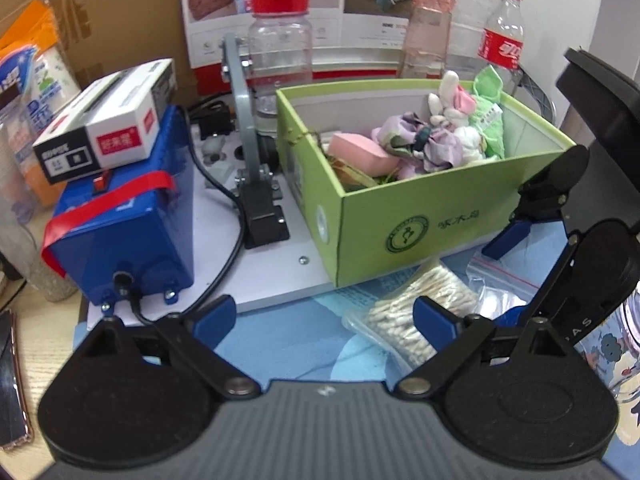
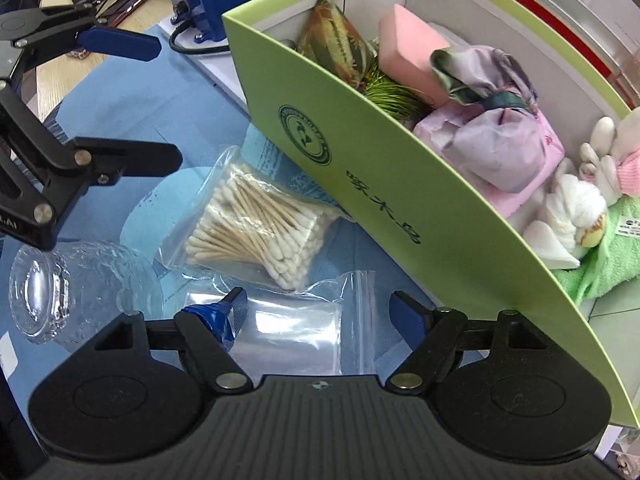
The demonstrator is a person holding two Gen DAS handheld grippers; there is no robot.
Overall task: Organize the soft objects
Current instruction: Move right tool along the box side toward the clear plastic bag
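A green cardboard box [image 1: 416, 220] [image 2: 360, 152] holds soft things: a pink sponge [image 2: 408, 48], a purple cloth bundle [image 2: 496, 136], a white plush toy [image 2: 572, 208] and a green towel [image 2: 612, 256]. On the blue mat in front of it lie a bag of cotton swabs [image 1: 416, 312] [image 2: 256, 224] and an empty clear zip bag [image 1: 500, 280] [image 2: 296, 320]. My right gripper [image 2: 320, 312] [image 1: 508, 276] is open, pointing steeply down, with its fingers either side of the empty bag. My left gripper [image 1: 324, 316] [image 2: 140, 100] hangs wide open and empty, just left of the swab bag.
A blue machine [image 1: 120, 232] with a small carton [image 1: 108, 120] on top and a black cable stands left of the box. Bottles [image 1: 280, 40] line the back. A clear glass [image 2: 68, 292] lies on the mat by the right gripper. A phone [image 1: 8, 380] is at the left edge.
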